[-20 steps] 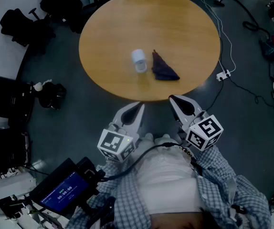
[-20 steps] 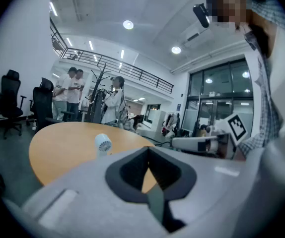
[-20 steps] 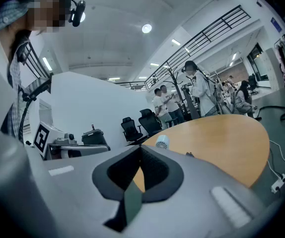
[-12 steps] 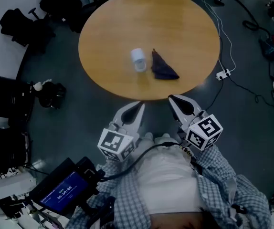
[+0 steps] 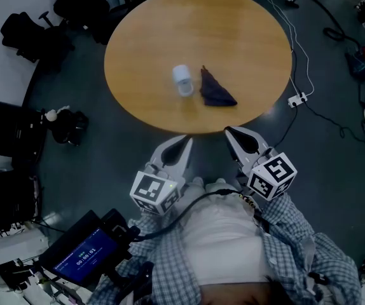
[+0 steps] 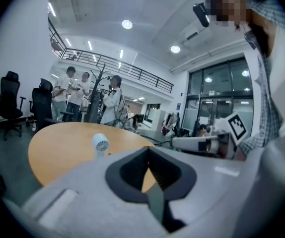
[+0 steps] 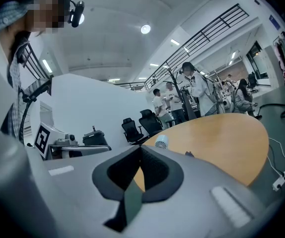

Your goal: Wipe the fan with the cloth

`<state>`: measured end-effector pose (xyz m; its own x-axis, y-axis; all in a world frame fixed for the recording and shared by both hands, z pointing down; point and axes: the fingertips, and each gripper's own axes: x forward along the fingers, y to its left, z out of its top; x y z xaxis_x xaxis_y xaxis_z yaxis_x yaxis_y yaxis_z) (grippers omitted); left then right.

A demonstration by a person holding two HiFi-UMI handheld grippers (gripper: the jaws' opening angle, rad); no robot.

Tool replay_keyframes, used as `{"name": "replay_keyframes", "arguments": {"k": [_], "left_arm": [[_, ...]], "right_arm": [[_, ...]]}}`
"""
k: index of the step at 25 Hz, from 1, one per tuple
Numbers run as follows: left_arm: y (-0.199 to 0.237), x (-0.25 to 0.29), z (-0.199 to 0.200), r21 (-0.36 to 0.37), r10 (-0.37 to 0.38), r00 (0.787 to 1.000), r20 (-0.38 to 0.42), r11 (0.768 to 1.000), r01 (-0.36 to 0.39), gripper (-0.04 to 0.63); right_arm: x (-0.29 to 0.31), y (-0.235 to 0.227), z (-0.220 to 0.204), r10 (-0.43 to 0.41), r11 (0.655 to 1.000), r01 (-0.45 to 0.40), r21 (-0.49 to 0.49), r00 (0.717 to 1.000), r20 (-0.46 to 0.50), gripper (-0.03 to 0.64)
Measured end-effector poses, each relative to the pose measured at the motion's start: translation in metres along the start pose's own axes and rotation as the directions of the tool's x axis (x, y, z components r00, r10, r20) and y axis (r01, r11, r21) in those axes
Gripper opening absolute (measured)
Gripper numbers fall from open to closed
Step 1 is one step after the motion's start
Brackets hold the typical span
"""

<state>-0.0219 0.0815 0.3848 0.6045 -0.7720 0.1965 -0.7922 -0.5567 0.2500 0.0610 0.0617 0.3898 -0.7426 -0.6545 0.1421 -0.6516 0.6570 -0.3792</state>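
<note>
A small white fan (image 5: 183, 79) stands near the middle of the round wooden table (image 5: 246, 37), with a dark crumpled cloth (image 5: 215, 91) lying just to its right. Both grippers are held close to my body, short of the table's near edge. My left gripper (image 5: 185, 142) is shut and empty; my right gripper (image 5: 231, 133) is shut and empty too. The fan (image 6: 100, 144) shows in the left gripper view beyond the closed jaws. In the right gripper view the fan (image 7: 161, 142) and the cloth (image 7: 188, 153) sit on the table beyond the jaws.
Black office chairs (image 5: 27, 30) and bags crowd the floor at the left. Cables and a power strip (image 5: 297, 98) run along the floor right of the table. A device with a lit screen (image 5: 84, 253) sits at my lower left. Several people (image 6: 85, 95) stand beyond the table.
</note>
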Motion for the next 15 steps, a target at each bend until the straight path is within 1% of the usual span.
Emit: {"name": "replay_keyframes", "arguments": {"k": [4, 7, 12, 15], "left_arm": [[0.005, -0.001, 0.0, -0.005, 0.007, 1.0, 0.001, 1.0, -0.007, -0.002], [0.004, 0.005, 0.008, -0.019, 0.026, 1.0, 0.007, 0.999, -0.026, -0.002], [-0.036, -0.012, 0.005, -0.008, 0.047, 0.999, 0.027, 0.999, -0.047, -0.002], [-0.035, -0.021, 0.0, -0.011, 0.066, 0.997, 0.033, 0.998, -0.066, -0.002]], "right_arm": [[0.002, 0.001, 0.003, 0.005, 1.0, -0.005, 0.006, 1.0, 0.006, 0.003], [0.0, -0.004, 0.012, 0.021, 1.0, -0.021, 0.012, 1.0, 0.006, 0.003], [-0.046, 0.002, 0.004, 0.051, 0.997, -0.052, 0.052, 0.998, 0.024, 0.003], [-0.051, 0.005, 0.0, 0.052, 0.998, -0.053, 0.031, 0.998, 0.032, 0.003]]}}
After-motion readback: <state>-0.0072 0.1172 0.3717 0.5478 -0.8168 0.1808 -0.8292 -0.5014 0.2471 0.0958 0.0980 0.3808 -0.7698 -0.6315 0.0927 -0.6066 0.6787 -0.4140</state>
